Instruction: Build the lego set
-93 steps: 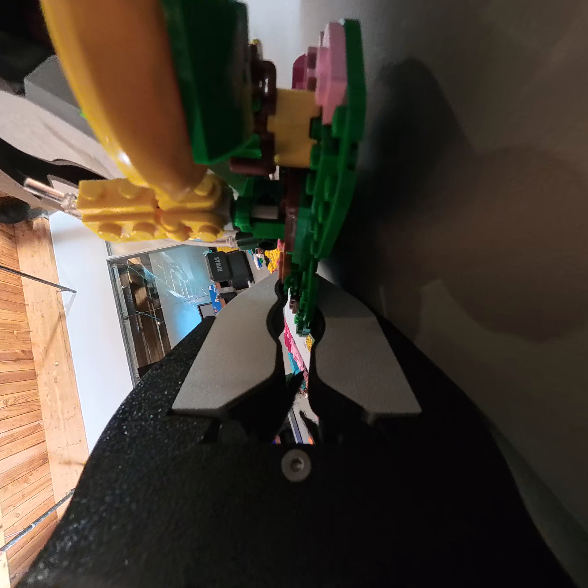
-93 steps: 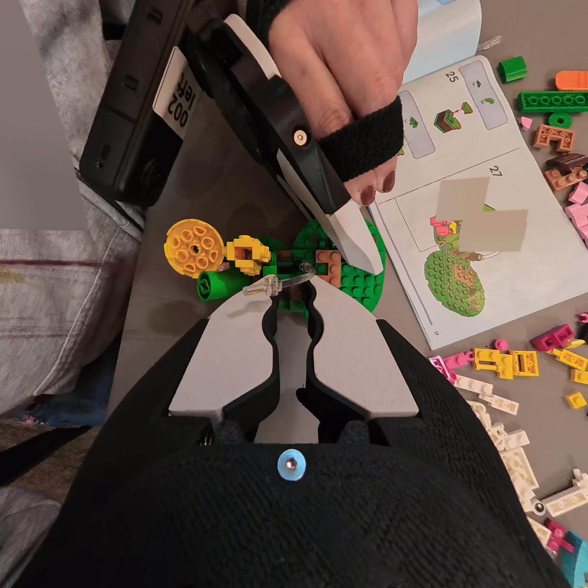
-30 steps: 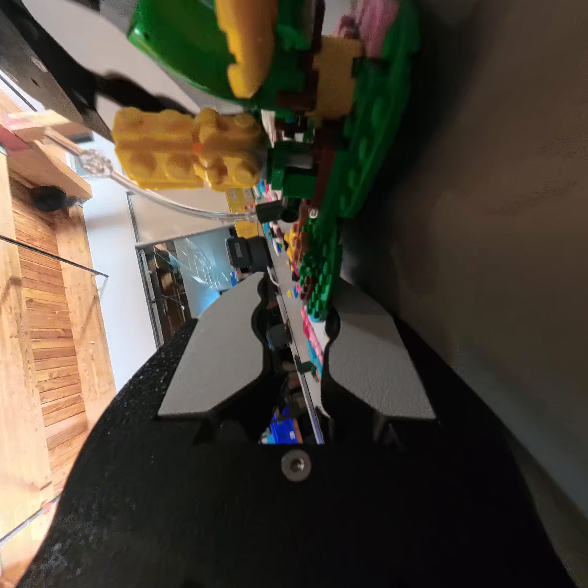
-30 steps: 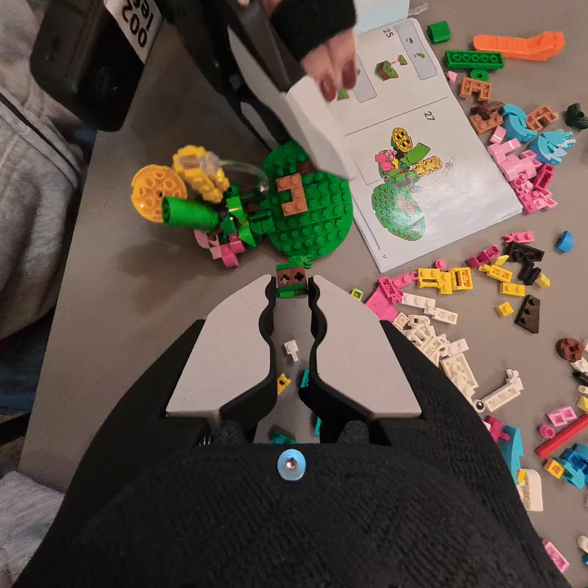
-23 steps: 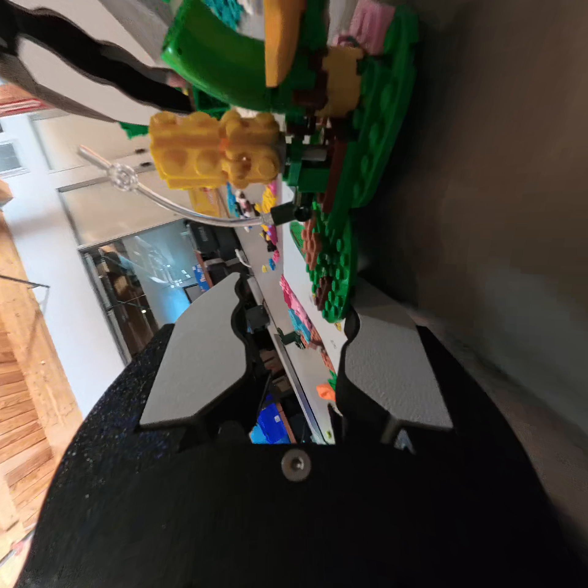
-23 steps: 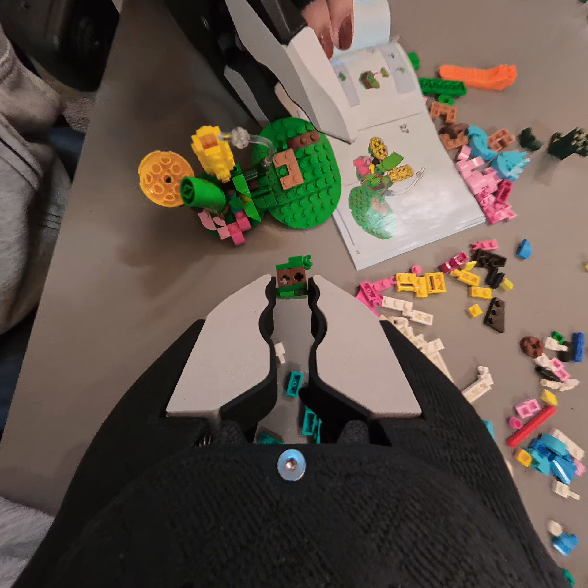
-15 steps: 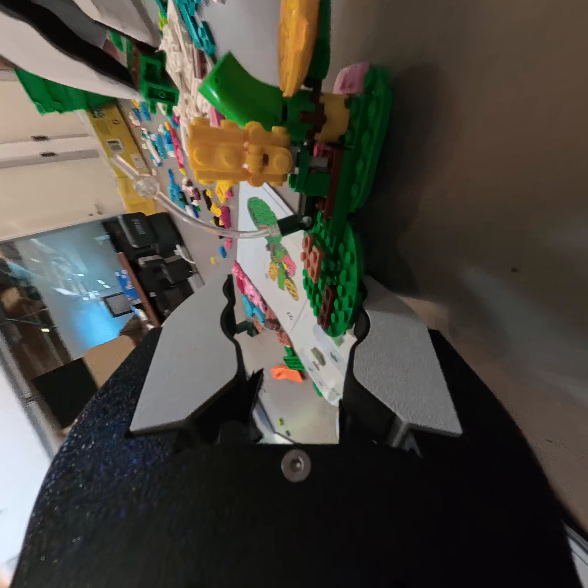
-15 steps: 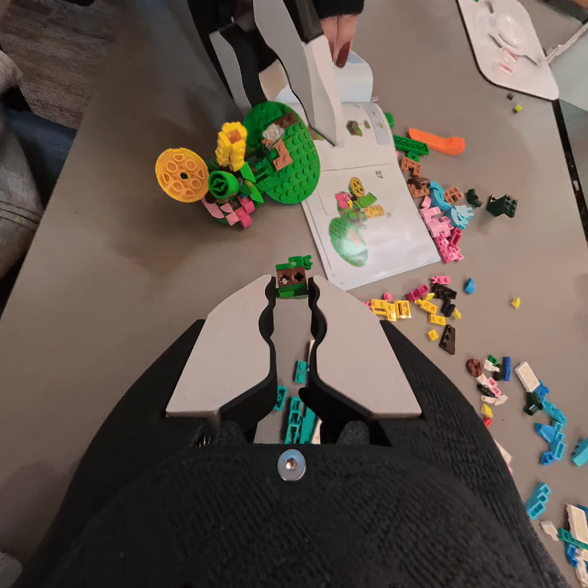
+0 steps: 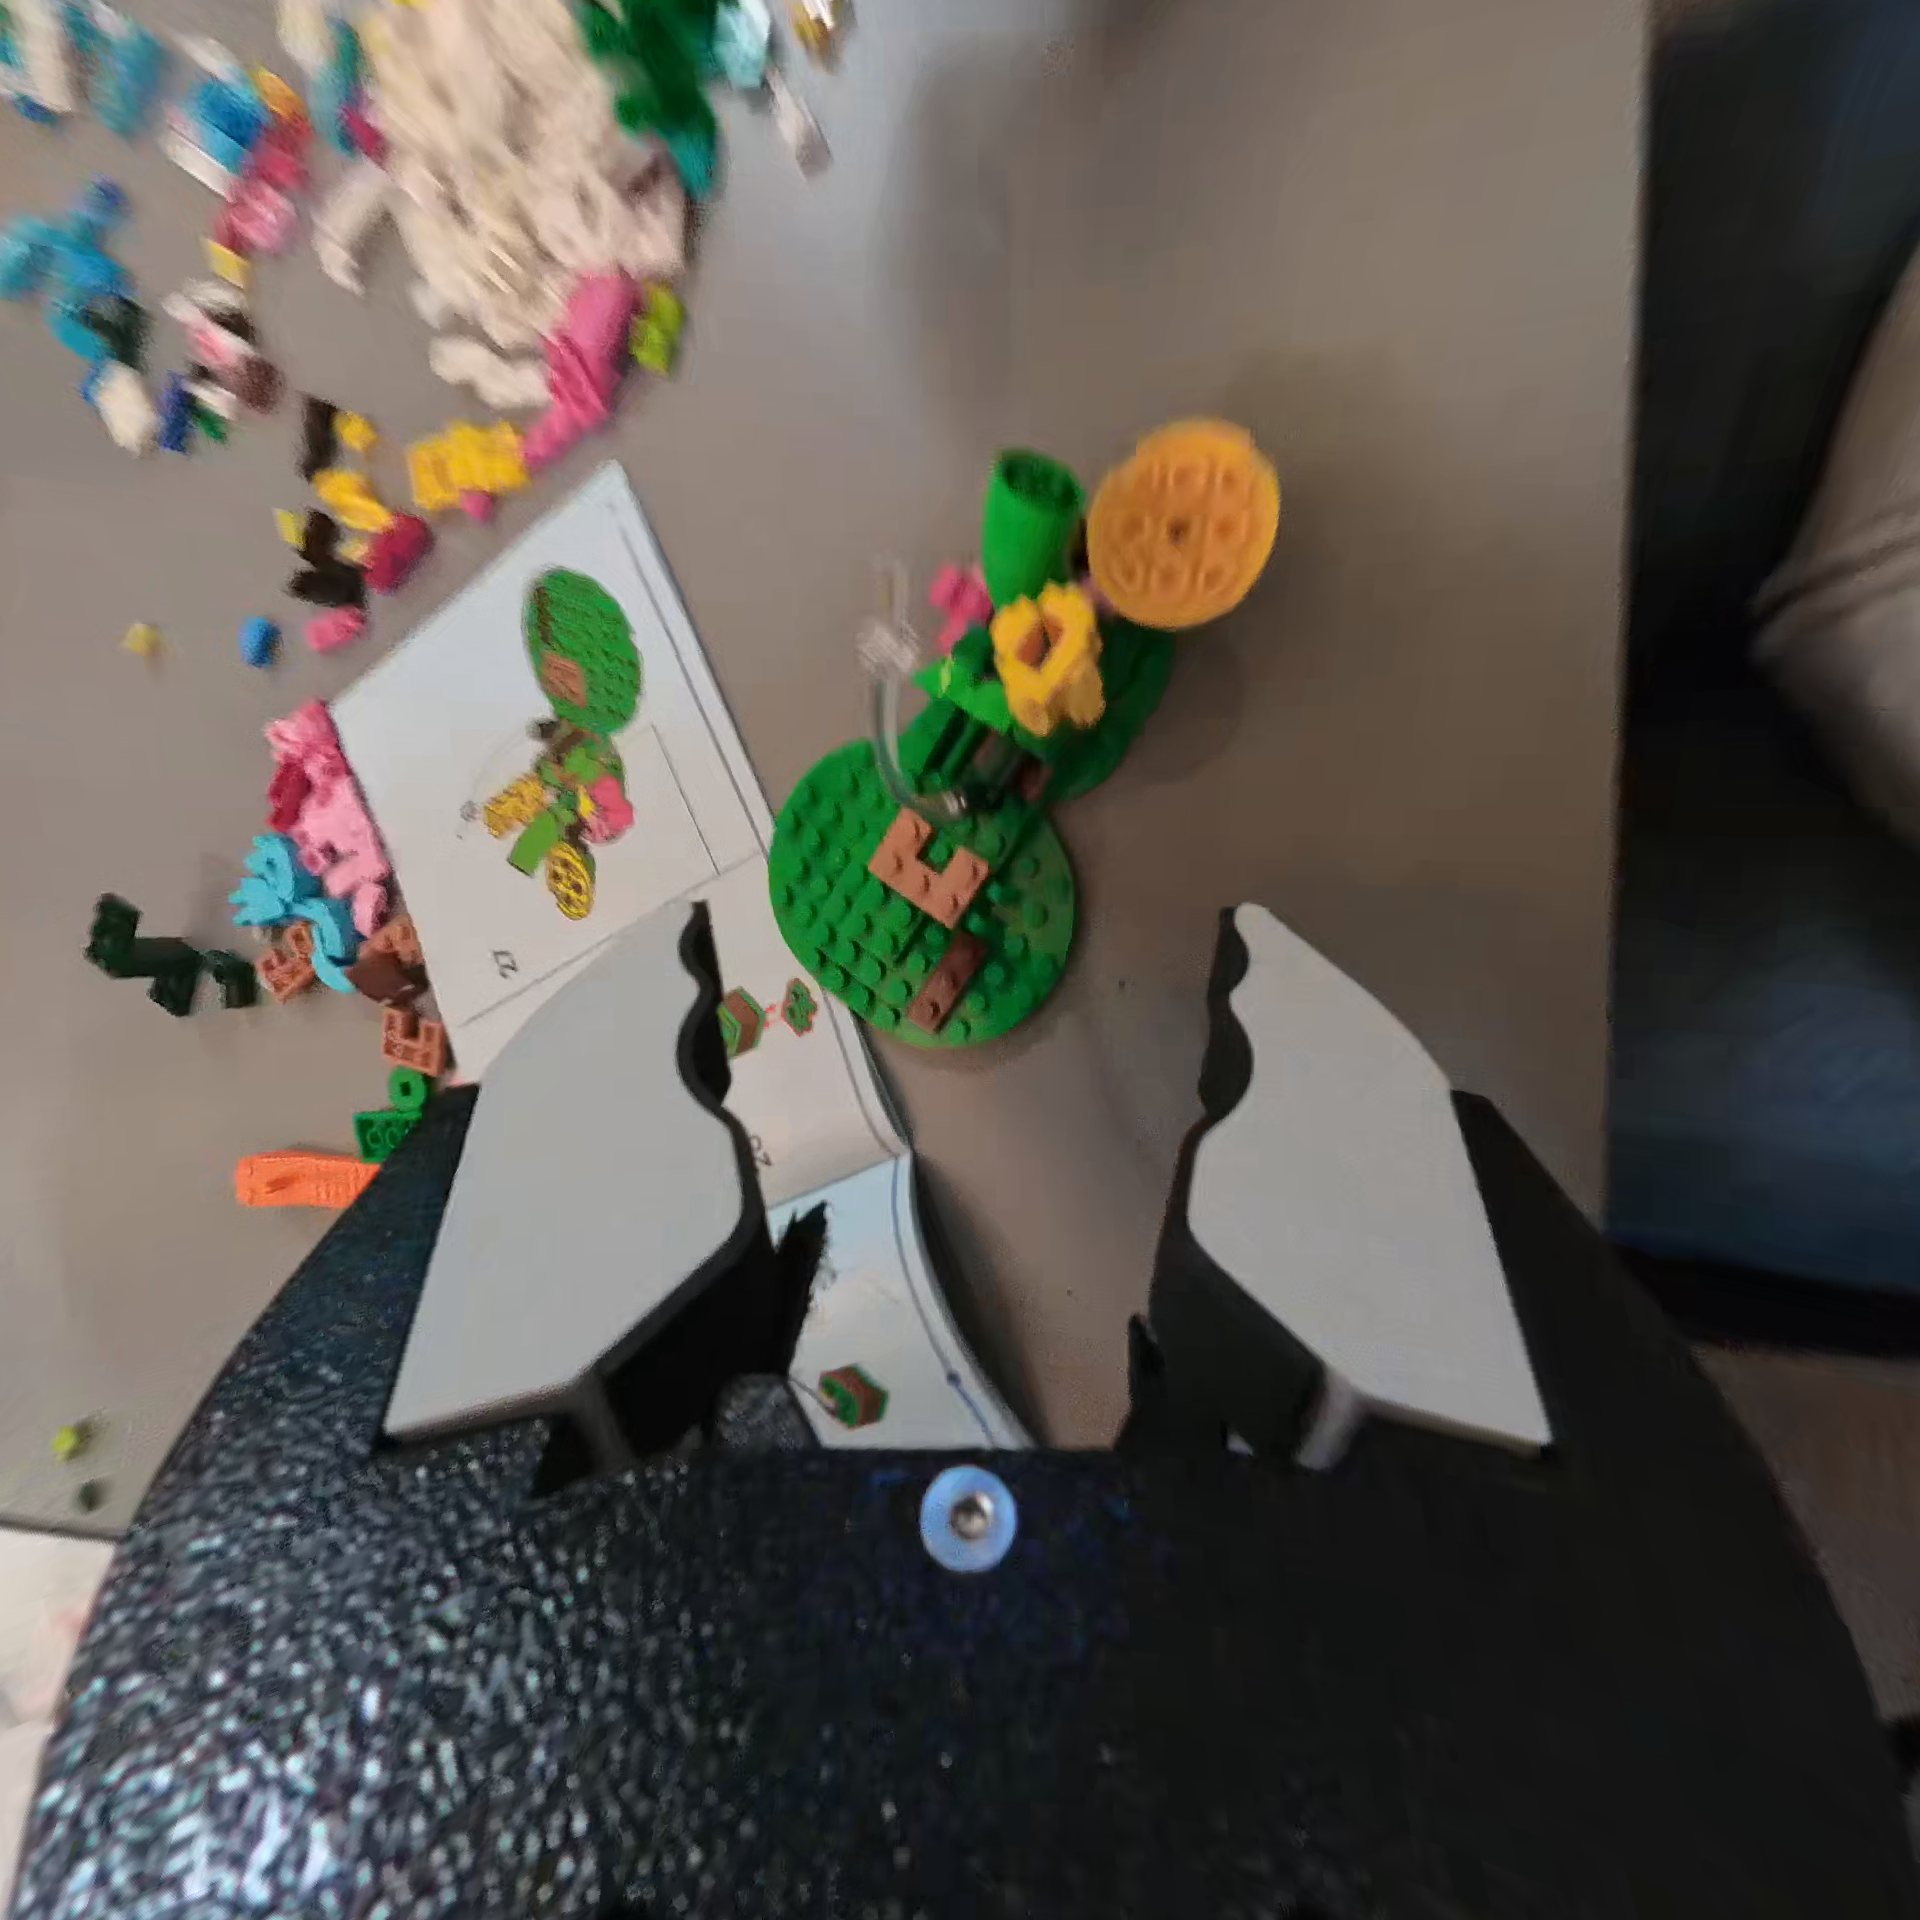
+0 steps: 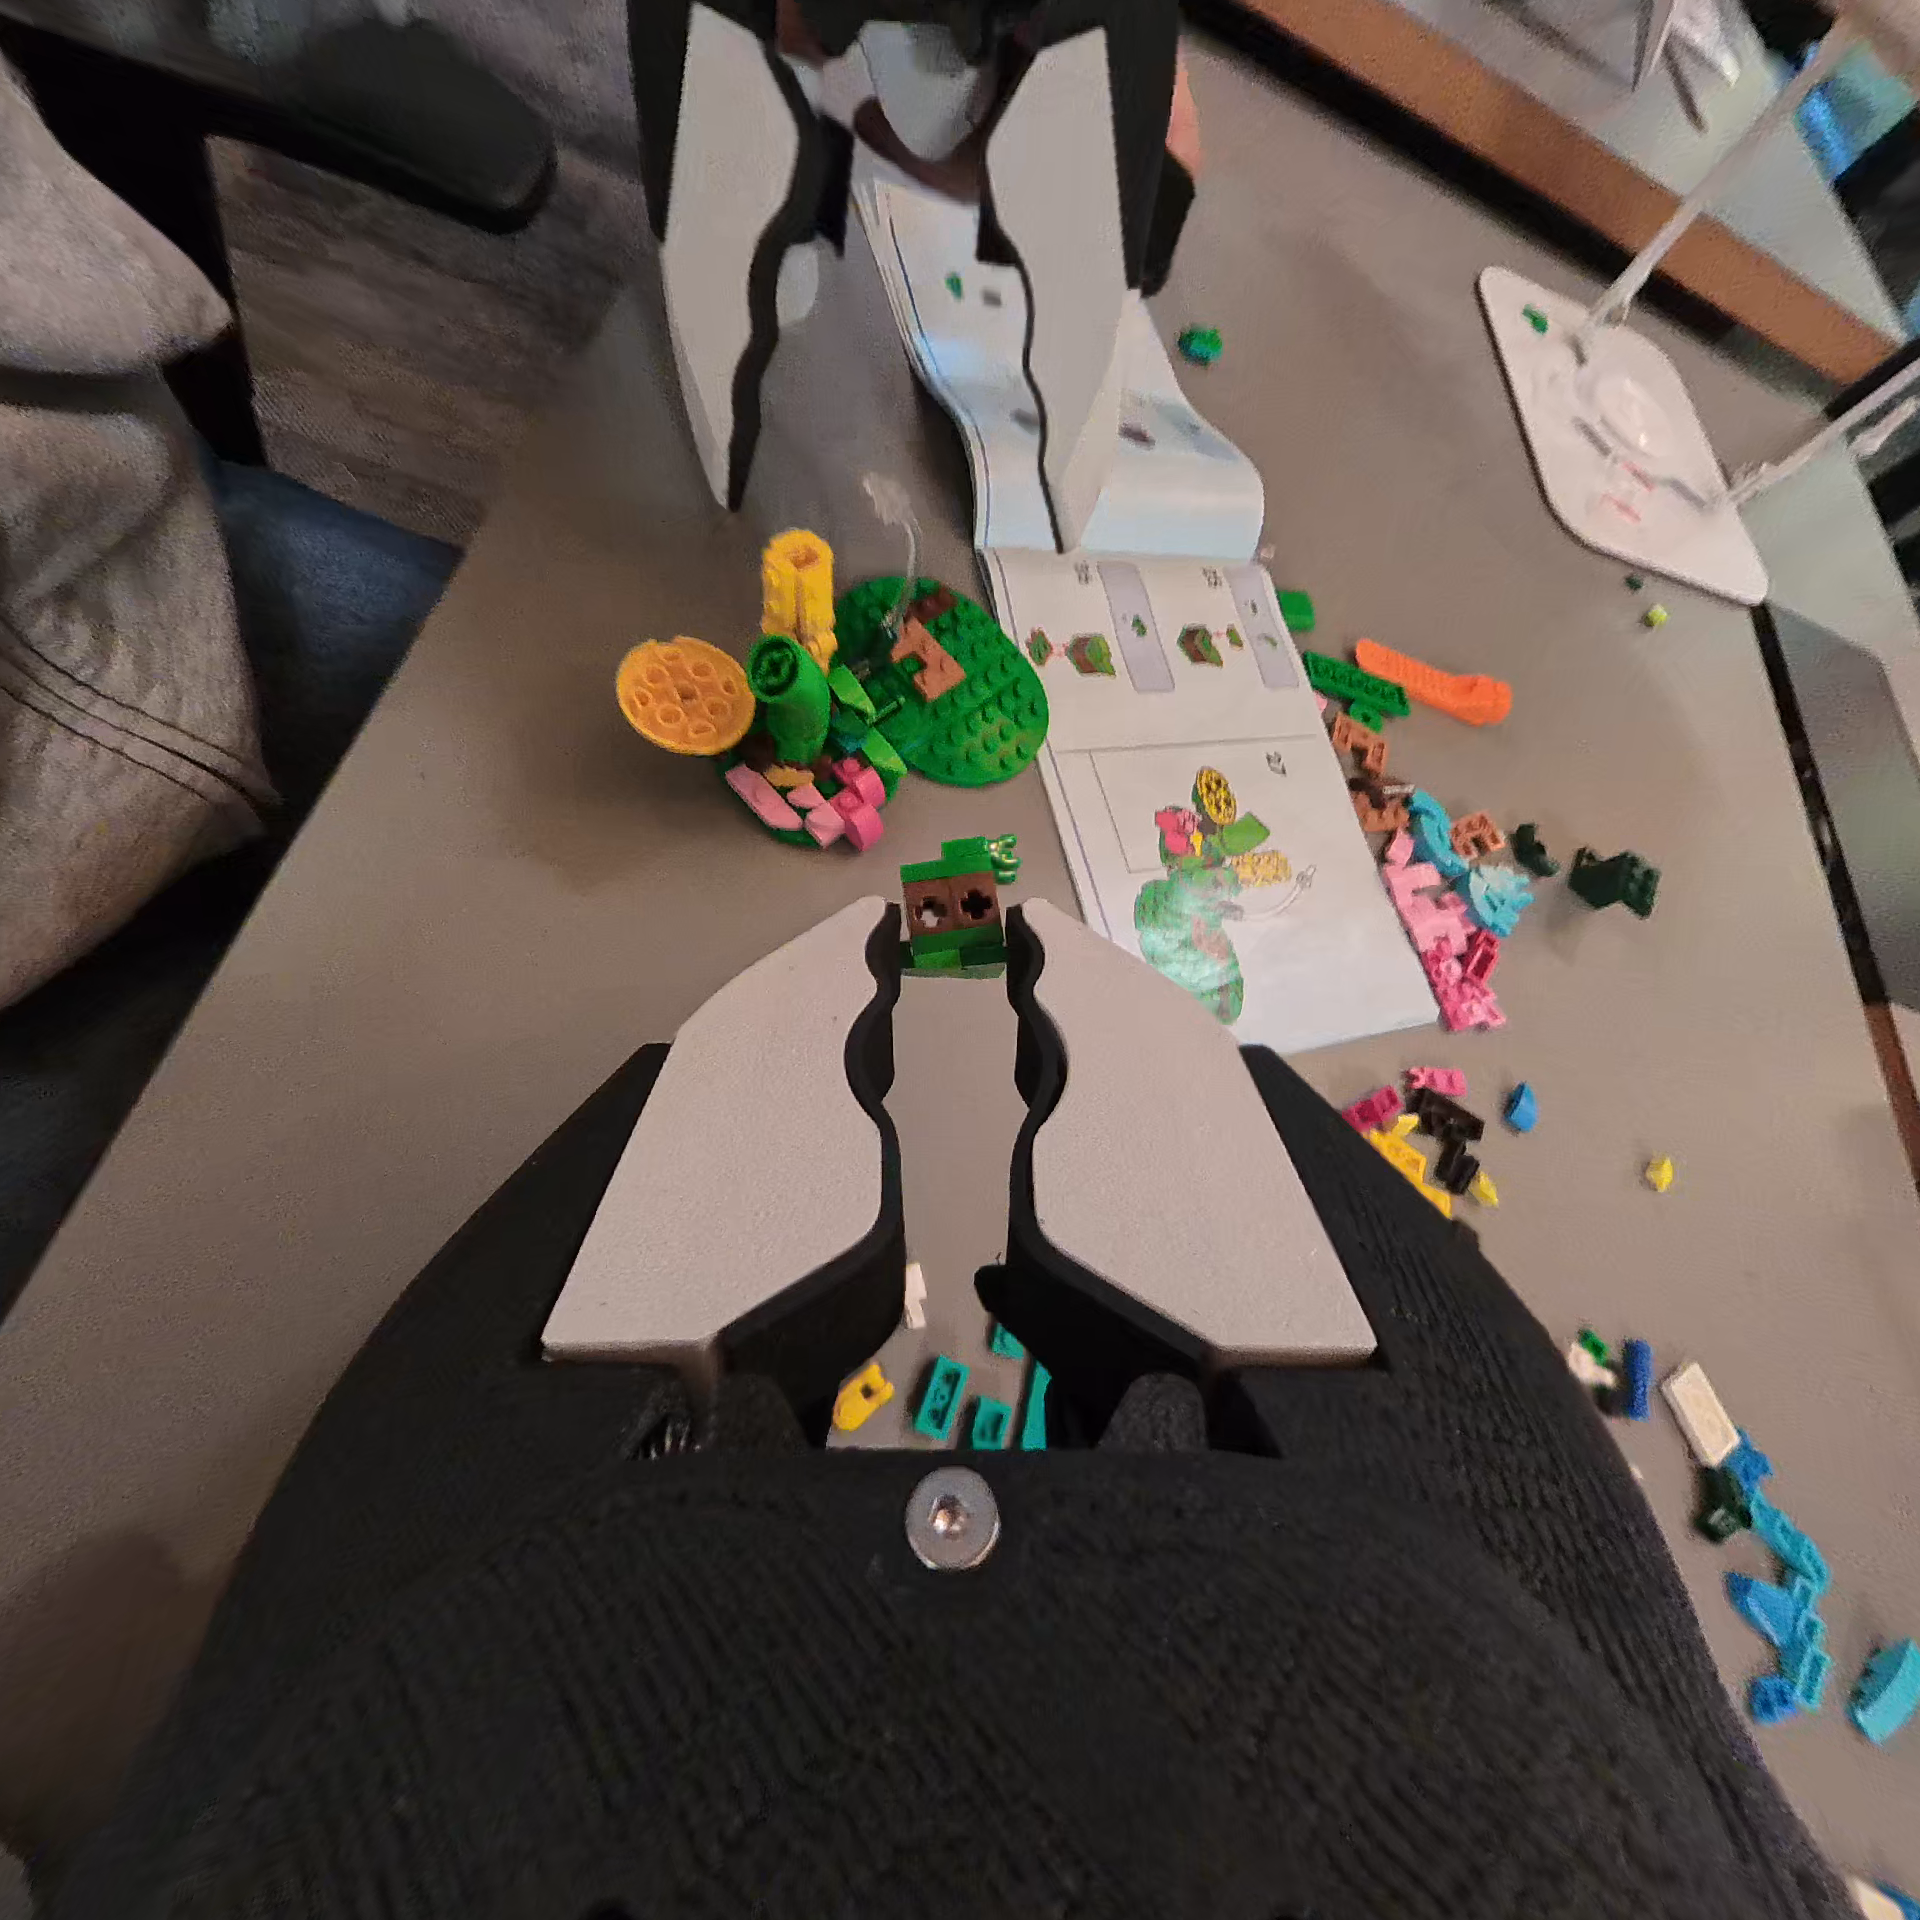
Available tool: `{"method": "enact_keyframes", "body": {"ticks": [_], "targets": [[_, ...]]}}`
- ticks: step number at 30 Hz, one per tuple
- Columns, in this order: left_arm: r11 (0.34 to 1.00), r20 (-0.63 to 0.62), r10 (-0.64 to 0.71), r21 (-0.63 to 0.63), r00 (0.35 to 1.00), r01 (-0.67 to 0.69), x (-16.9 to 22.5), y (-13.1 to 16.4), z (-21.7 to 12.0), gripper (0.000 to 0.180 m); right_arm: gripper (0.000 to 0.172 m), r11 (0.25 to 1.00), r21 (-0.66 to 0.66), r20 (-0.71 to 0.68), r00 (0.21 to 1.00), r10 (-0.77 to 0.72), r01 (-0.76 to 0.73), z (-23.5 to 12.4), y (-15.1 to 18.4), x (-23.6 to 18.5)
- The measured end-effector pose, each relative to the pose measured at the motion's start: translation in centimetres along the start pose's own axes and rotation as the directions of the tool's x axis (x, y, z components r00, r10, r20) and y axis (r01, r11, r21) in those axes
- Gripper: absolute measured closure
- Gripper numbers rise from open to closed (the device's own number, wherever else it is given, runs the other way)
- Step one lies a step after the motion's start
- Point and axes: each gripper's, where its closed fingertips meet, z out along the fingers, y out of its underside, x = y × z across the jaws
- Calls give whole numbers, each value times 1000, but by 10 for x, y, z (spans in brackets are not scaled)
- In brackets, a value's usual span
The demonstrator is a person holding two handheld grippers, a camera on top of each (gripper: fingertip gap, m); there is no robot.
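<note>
A green brick model [image 9: 925, 904] with a yellow disc, a yellow flower, pink petals and a clear curved rod lies on the grey table [image 9: 1299, 312]. It also shows in the right wrist view [image 10: 935, 696]. My left gripper [image 9: 961, 925] is wide open and empty, lifted above the model's round green plate. It also shows from the right wrist view [image 10: 894, 499], hanging over the model. My right gripper [image 10: 951, 925] is shut on a small green and brown brick piece [image 10: 954, 914], held above the table in front of the model.
An open instruction booklet [image 10: 1195, 790] lies right of the model. Loose bricks in pink, blue, yellow, white and orange [image 10: 1444, 894] are scattered right of it. A clear stand on a white base [image 10: 1621, 457] is at the far right. The table edge and a sofa [image 10: 114, 582] are to the left. Left tips to right tips: about 12 cm.
My left gripper let go of the green plate's edge, opened wide and lifted away, turning to look down at it. My right gripper pulled back from the model, still shut on the small piece.
</note>
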Motion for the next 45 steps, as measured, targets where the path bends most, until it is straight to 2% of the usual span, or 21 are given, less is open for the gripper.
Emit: {"method": "enact_keyframes", "body": {"ticks": [3,6,8,10,12,15,16,19,22,28,34,37,40,43,45], "targets": [[965,66,-119,244,991,99,-13,-38,-29,110,154,995,96,10,1000,-11,10,-9,-18,-3],[909,225,-165,412,960,60,-28,-83,-52,114,155,984,178,17,1000,-14,11,-15,-32,-6],[929,409,-51,355,911,-107,-30,-102,-52,118,155,975,220,52,999,4,-15,-18,-40,-11],[935,575,142,190,806,-300,-30,-112,-44,125,155,967,249,103,994,34,-59,-20,-45,-15],[885,652,308,70,692,-460,-25,-123,-35,132,155,955,274,158,985,75,-116,-23,-48,-19],[770,708,425,46,564,-636,-9,-143,-29,144,155,926,311,265,955,133,-216,-30,-52,-24],[750,726,436,33,532,-660,-8,-147,-30,144,154,916,317,301,942,151,-248,-32,-52,-25],[765,705,426,54,568,-641,-7,-151,-24,135,155,896,313,392,902,182,-317,-37,-52,-31],[760,688,435,64,580,-647,-7,-154,-19,136,154,895,295,436,881,185,-334,-36,-52,-37],[754,702,464,8,540,-657,-12,-156,-12,159,154,903,288,442,881,169,-318,-34,-53,-41],[781,707,444,-3,551,-625,-16,-152,-9,165,154,904,298,419,893,165,-307,-34,-53,-39],[839,705,385,0,595,-544,-24,-145,-8,165,152,902,325,349,923,165,-284,-32,-54,-29],[910,673,290,27,680,-414,-32,-134,-3,165,144,895,388,224,965,139,-220,-34,-59,-15],[961,627,165,70,761,-266,-37,-123,4,165,144,909,407,67,995,72,-93,-37,-60,-4],[978,588,74,116,805,-175,-38,-119,6,165,149,929,371,-4,1000,22,-18,-35,-57,-2]]}}
